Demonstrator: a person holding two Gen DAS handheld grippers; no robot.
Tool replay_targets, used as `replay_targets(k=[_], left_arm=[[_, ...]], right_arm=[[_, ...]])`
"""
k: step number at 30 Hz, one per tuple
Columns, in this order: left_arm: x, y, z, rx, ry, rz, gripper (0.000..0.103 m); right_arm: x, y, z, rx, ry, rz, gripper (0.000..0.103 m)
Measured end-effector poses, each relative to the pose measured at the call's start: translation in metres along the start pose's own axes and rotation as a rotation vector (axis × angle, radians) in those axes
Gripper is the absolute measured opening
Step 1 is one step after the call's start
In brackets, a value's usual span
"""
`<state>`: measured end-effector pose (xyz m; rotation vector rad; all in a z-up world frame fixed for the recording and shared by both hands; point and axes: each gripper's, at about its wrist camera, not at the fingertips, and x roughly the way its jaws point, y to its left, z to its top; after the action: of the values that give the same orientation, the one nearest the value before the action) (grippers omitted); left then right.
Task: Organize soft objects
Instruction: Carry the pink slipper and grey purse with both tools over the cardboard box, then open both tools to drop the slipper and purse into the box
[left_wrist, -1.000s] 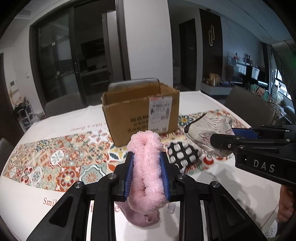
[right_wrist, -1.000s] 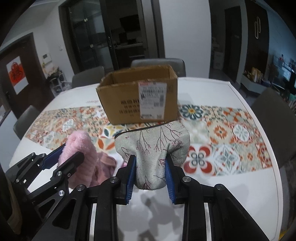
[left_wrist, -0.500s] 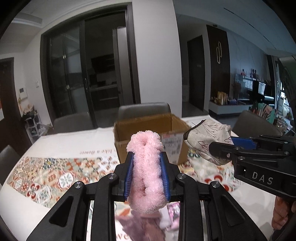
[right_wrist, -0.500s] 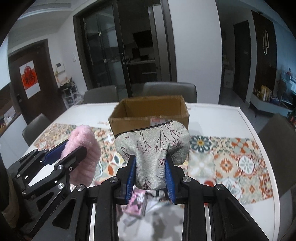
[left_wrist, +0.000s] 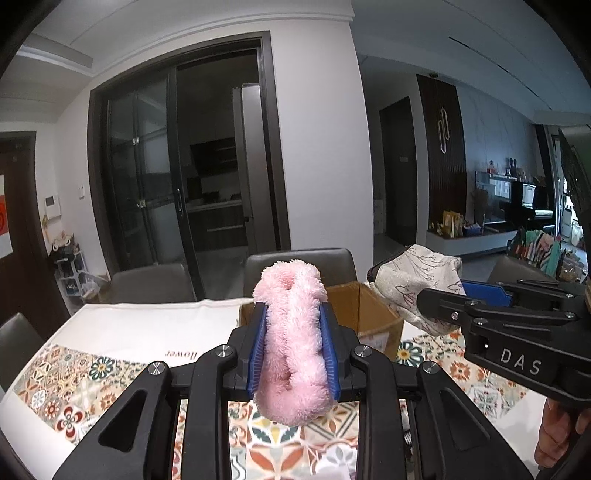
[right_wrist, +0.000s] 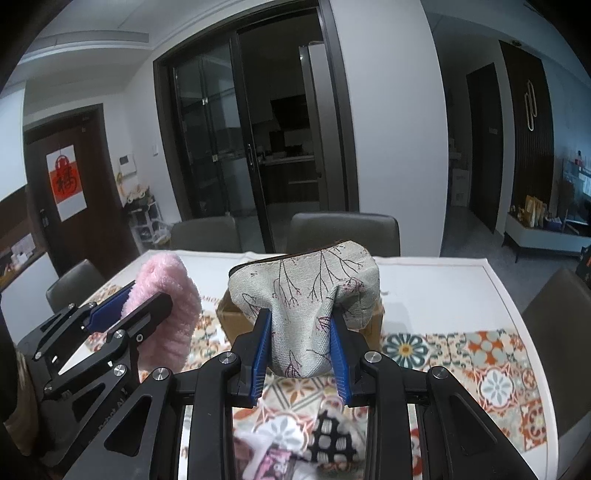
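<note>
The left gripper was clenched on a pink fluffy item, carried in the air short of the cardboard box; the right gripper was clamped on a grey printed fabric pouch, likewise aloft on the near side of the box, both items side by side. Judged: both items were light, limp and compressible; the pile bulged out above and below the blue pads, and the pouch pinched to a narrow waist between them; neither looked fragile or slippery; a mid-body pinch, as applied, appeared adequate, though loose ends would droop and could catch the box rim. The box stood open-topped on the patterned table runner; its contents could not be made out. On the near side of the box, beneath the grippers, a black-and-white spotted cloth and a blurred pink-and-white item lay on the runner. Beyond the box stood grey chairs at the table edge. Nothing stood between the held items and the box opening; the two grippers' closeness was the only crowding noted.
</note>
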<state>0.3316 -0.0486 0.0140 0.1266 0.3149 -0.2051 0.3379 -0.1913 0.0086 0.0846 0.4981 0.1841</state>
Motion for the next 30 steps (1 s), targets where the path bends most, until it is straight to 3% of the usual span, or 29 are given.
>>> replay_targets(k=[13,30], left_arm=[[0.057,0.005,0.015,-0.001,-0.008,0.011,0.028],[0.139,0.005,0.006,-0.015,0.089,0.014,0.028]], right_arm=[[0.046,-0.009,0.029,0.005,-0.009,0.005,0.031],[0.132,-0.026,0.043,0.013,0.083,0.028,0.032]])
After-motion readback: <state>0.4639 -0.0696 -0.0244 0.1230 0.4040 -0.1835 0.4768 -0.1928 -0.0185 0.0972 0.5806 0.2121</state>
